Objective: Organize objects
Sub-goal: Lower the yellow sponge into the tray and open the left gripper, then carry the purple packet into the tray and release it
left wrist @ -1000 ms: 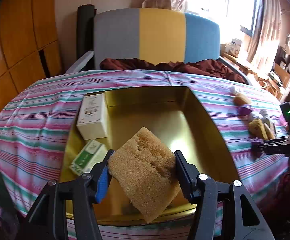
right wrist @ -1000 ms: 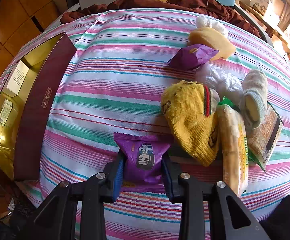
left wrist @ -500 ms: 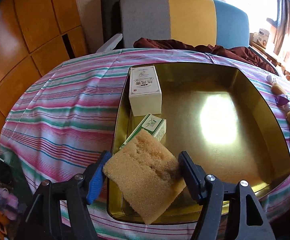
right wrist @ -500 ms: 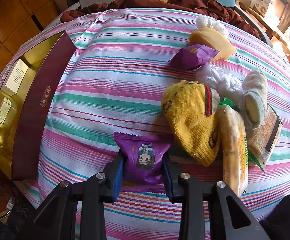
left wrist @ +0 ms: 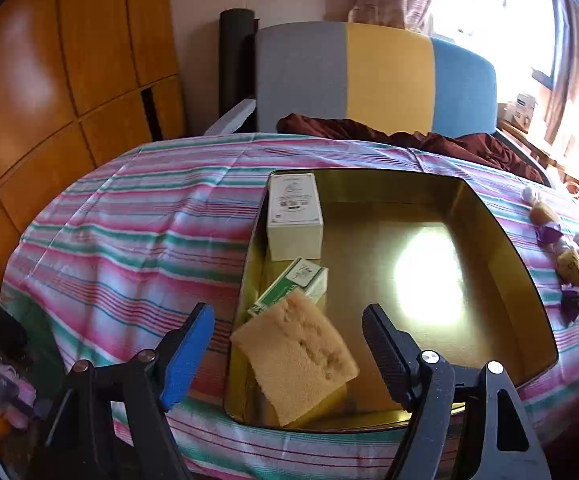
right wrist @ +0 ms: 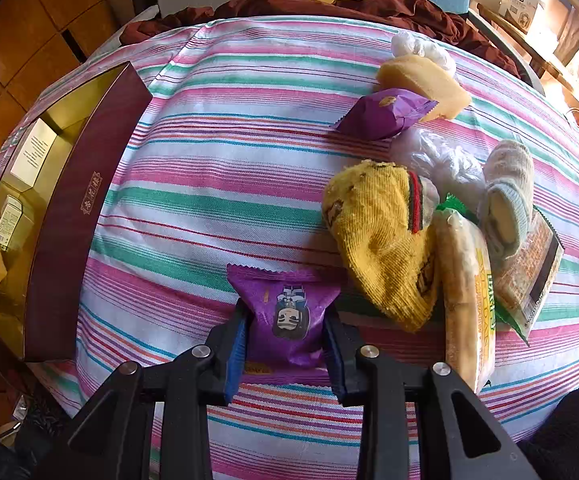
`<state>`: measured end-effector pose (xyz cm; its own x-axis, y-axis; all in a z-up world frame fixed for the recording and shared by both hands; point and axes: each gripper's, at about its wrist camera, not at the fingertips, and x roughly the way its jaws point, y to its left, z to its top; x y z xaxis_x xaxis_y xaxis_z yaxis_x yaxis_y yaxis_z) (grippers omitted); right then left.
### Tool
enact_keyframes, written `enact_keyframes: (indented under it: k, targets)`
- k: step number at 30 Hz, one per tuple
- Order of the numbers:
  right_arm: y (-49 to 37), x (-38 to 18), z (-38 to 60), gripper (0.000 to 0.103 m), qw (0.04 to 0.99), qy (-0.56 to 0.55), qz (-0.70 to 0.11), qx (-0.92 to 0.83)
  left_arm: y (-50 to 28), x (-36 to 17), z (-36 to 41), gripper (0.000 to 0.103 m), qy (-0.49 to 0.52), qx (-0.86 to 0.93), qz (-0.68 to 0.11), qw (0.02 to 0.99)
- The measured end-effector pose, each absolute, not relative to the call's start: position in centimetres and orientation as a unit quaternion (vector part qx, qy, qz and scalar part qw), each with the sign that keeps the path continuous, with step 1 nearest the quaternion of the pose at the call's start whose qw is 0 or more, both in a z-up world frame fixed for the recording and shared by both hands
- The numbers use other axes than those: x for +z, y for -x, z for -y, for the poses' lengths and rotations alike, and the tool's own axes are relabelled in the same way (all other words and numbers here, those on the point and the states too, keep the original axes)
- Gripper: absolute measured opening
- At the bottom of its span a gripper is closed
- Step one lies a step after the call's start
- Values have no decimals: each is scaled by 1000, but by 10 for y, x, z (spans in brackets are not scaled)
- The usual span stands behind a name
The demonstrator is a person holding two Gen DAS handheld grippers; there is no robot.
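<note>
My left gripper is open and empty, its jaws wide apart above the near left corner of the gold box. A tan sponge lies free in that corner, leaning against a green and white carton. A white carton stands behind it. My right gripper is shut on a purple snack packet resting on the striped cloth. The gold box also shows at the left in the right wrist view.
To the right of the packet lie a yellow knit sock, a long wrapped bun, a pale sock, a clear bag, a second purple packet and a yellow sponge. A striped chair stands behind the table.
My left gripper has opened and let go of the tan sponge, which now rests in the box's near left corner. The right gripper has not moved.
</note>
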<state>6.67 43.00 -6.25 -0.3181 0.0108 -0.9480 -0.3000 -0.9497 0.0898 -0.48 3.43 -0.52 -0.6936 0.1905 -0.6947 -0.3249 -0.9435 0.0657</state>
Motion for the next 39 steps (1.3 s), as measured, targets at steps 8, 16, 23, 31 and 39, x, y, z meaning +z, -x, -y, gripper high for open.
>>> enact_keyframes:
  k: [8, 16, 23, 31, 39]
  targets:
    - [-65, -65, -431, 33, 96, 576, -125, 802, 11, -23, -39, 77, 390, 908, -125, 83]
    - [-60, -68, -431, 33, 96, 576, -127, 802, 5, -14, -39, 77, 386, 916, -47, 95]
    - [-58, -70, -428, 33, 100, 578, -116, 802, -8, -14, -58, 77, 391, 910, -44, 128]
    - [-57, -71, -431, 33, 103, 571, -123, 805, -15, -14, -62, 77, 393, 908, -46, 138]
    - [-61, -10, -391, 33, 47, 511, -157, 844, -10, -4, -37, 77, 382, 918, -23, 107]
